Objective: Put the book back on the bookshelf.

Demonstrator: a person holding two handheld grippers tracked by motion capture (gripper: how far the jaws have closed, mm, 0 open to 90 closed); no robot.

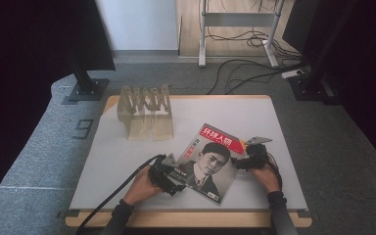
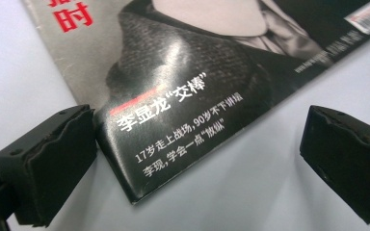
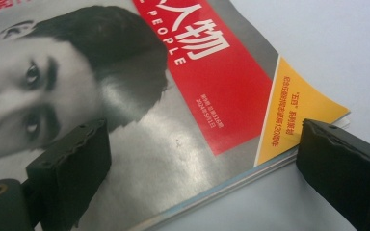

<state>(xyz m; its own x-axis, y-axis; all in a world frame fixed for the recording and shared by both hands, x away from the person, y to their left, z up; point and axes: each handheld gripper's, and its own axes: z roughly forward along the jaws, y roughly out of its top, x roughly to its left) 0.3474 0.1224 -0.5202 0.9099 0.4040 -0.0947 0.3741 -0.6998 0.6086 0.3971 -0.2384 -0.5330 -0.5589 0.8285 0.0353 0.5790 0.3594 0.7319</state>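
Pale grey table top (image 1: 127,161) with a wooden rim, dark floor and cables beyond.

Left gripper (image 1: 169,180) at the magazine's (image 1: 208,161) near left corner, jaws spread wide; in the left gripper view, one jaw touching or just beside the left edge of the magazine (image 2: 183,96), the other well off to the right over bare table, corner lying between them, slightly raised and glossy. Right gripper (image 1: 245,159) at the far right corner, jaws likewise spread; in the right gripper view, one jaw resting over the cover, the other just beside the yellow-tipped corner of the magazine (image 3: 173,134), pages visibly fanned at that edge. Nothing pinched on either side.

Judged early: both grippers placed at opposite corners, no grip closed, magazine flat on the table, lift or carry not begun. Left to do, by the look of it: close on the corners, raise, then move, perhaps toward the clear slotted rack (image 1: 146,113) standing at the far left.

Plenty of bare table left and ahead of the magazine; near edge of the table close behind the hands; right edge not far from the right gripper.
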